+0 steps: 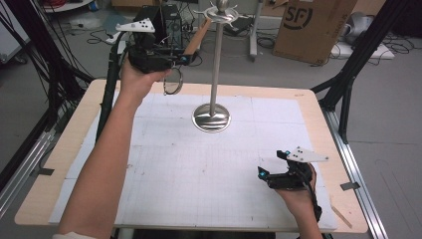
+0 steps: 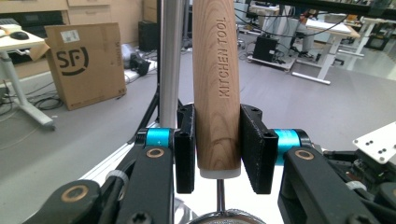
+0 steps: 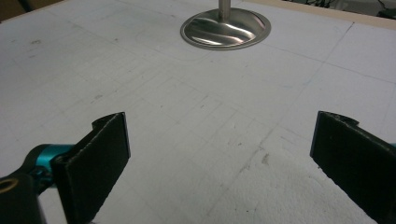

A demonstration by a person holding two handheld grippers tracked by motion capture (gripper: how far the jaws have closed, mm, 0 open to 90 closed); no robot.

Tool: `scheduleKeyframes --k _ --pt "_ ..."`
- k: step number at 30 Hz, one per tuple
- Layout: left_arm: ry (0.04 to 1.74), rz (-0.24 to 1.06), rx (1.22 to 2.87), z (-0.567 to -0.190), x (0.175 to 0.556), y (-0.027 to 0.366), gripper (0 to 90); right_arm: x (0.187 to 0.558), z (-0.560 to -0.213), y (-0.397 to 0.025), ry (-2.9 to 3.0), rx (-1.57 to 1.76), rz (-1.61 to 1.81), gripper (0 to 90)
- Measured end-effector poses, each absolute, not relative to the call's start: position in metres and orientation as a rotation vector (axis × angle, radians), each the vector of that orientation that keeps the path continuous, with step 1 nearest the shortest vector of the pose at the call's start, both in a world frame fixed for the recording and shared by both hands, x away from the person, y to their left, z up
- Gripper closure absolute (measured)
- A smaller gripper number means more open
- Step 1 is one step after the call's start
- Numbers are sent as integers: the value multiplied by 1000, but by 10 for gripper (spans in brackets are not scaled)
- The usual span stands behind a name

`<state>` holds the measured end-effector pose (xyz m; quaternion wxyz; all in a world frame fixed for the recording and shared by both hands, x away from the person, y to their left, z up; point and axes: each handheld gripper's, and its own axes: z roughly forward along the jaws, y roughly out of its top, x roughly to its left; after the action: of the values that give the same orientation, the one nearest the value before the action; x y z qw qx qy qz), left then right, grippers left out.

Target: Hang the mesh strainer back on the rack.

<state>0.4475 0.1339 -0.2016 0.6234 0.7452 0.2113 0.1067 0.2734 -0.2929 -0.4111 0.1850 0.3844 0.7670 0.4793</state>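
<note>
High view: left gripper [image 1: 185,59] raised, pinching wooden handle [image 2: 217,88] beside stand pole [image 1: 217,64]; right gripper [image 3: 219,154] spread above table [image 1: 199,174].

The wooden handle [image 2: 217,88] carries the words "KITCHEN TOOL", pressed into the wood and running lengthwise up it, in the left gripper view. A cardboard box [image 2: 86,63] at 10 o'clock in that view bears a black "SF" logo and a small white label too small to read. The same box [image 1: 313,27] shows "SF" at 1 o'clock in the high view.
</note>
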Motion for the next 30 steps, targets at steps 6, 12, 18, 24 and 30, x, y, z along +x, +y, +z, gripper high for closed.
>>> scheduleKeyframes --k 6,12,18,24,30 --pt "496 269 1711 -204 446 123 688 273 -411 -292 2166 1075 1348 36" --pt "529 274 1742 -211 448 112 690 273 -412 -291 2166 1081 1348 36" --pt "535 268 1754 -217 450 104 692 273 -411 -292 2166 1078 1348 36" --pt "539 258 1752 -218 451 101 692 273 -412 -291 2169 1077 1348 36" --pt "538 266 1759 -218 453 101 700 273 -412 -291 2167 1088 1349 36"
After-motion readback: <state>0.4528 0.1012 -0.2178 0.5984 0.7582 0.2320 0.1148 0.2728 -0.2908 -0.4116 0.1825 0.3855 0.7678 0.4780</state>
